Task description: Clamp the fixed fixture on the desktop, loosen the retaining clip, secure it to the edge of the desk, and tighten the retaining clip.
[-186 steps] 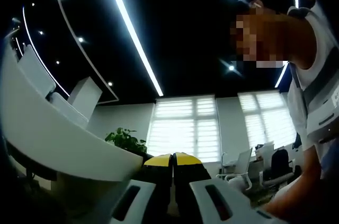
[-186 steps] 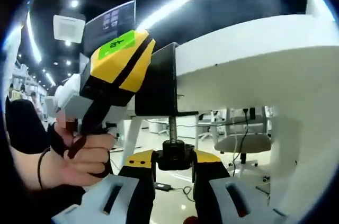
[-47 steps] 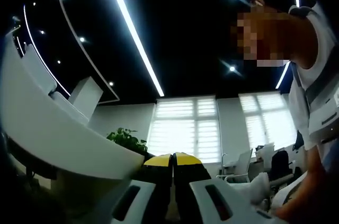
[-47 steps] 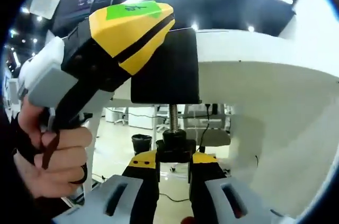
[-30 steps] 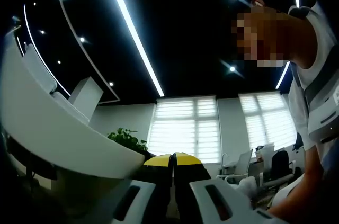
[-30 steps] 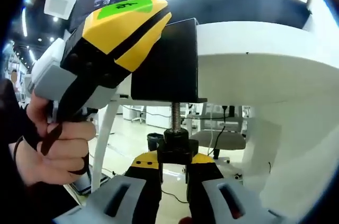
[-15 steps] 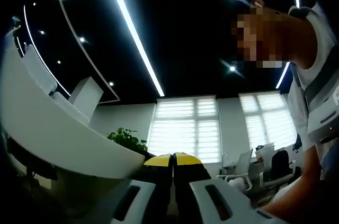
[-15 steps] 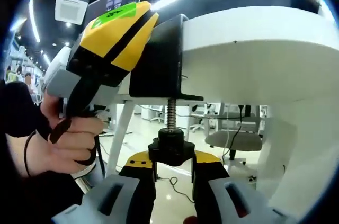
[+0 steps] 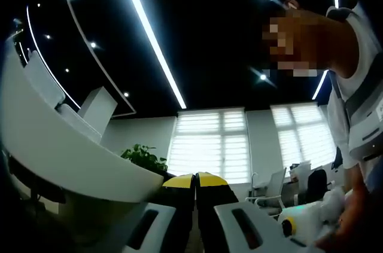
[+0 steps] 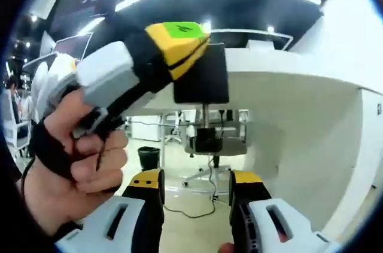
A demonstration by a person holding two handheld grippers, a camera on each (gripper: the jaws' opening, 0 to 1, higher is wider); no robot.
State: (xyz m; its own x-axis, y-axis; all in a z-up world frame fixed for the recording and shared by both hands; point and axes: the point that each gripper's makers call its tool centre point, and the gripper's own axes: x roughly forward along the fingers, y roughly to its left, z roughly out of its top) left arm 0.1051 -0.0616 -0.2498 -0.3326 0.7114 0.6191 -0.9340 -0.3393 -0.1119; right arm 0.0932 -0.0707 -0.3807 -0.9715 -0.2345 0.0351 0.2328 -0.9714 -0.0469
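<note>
While left claw (image 10: 179,40) grips the fixture (image 10: 202,76), right claw (image 10: 196,184) hangs wide below it.

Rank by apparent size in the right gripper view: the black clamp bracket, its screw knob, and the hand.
1. hand, although nearness to the camera enlarges it
2. black clamp bracket
3. screw knob
</note>
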